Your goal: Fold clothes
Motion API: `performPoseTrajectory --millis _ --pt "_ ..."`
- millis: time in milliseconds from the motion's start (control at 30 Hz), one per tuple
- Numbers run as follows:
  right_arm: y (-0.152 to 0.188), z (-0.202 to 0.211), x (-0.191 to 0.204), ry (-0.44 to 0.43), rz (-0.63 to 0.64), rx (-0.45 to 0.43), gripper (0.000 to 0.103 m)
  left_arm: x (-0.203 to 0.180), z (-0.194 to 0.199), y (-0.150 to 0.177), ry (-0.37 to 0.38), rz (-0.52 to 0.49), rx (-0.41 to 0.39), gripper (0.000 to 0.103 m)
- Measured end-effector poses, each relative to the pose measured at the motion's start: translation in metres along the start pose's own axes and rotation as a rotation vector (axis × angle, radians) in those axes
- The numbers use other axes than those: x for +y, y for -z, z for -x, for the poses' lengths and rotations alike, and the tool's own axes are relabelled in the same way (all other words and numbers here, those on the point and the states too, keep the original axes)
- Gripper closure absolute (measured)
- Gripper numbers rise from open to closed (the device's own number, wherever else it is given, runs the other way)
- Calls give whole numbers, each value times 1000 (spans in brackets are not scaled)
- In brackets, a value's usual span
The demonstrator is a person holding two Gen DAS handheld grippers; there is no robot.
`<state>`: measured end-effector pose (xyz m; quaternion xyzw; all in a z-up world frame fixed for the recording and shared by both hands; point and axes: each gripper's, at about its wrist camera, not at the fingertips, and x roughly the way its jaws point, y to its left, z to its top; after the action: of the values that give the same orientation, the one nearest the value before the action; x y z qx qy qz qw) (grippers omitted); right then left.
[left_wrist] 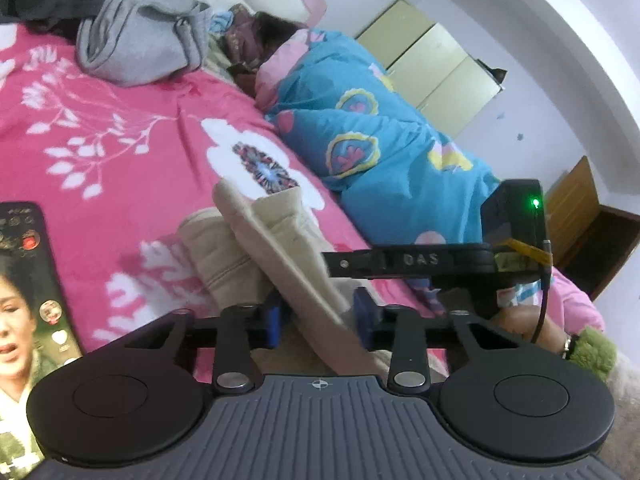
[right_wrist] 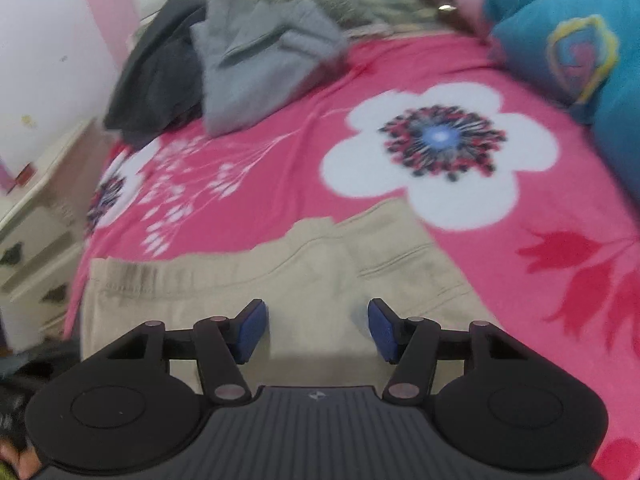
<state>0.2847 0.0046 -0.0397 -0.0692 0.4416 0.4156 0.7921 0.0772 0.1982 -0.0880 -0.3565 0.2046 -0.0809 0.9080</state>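
**Two tongs at the beige trousers, one fold under way**

Beige trousers (right_wrist: 256,280) lay on the pink bed (right_wrist: 280,168), near its white flower, well short of the grey garment (right_wrist: 260,68) heaped by the headboard. Left tongs (left_wrist: 316,320) had narrowed onto a raised fold of the beige cloth, pads pressing it. Right tongs (right_wrist: 318,330) hovered over the trousers, jaws apart, nothing between them. Judged step: gathering an edge for a fold. Next, the right tongs would need to drop and pinch a matching edge before both carry it across.
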Motion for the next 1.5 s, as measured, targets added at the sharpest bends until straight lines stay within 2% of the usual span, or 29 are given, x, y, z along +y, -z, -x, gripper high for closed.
performPoseTrajectory --millis 167,200,267,367,433,600,733,833,1100,1167,1200,1300,1500 --pt "1 -4 -11 -59 -61 -8 45 7 -1 0 4 22 15 80" --pt "2 -6 -11 -76 -69 -11 49 7 -1 0 4 21 14 83" --pt "4 -6 -6 -79 -54 -16 59 7 -1 1 4 16 10 86" --pt "7 3 0 -57 -26 -45 93 5 1 1 12 -4 -6 91" --pt "9 13 4 -44 -15 -78 95 -1 2 2 26 -33 -26 94" --pt "12 39 13 4 13 -161 95 -17 2 -2 81 -78 -79 96" --pt "8 58 6 62 2 -207 95 -31 -12 -9 87 -108 -96 97" --pt "4 58 0 107 -13 -216 95 -32 -28 -11 46 -119 -73 97" --pt "4 18 -15 149 -24 -159 95 -14 -50 -7 -75 -88 -8 97" --pt "5 7 -17 178 -21 -121 92 -7 -54 -6 -94 -66 13 96" --pt "5 4 -17 192 -28 -112 84 -5 -54 -6 -96 -59 14 95" --pt "4 7 -15 219 -45 -128 75 -3 -50 -7 -90 -50 6 93" --pt "0 12 -7 248 -30 -163 75 2 -48 -10 -80 -13 -23 87"
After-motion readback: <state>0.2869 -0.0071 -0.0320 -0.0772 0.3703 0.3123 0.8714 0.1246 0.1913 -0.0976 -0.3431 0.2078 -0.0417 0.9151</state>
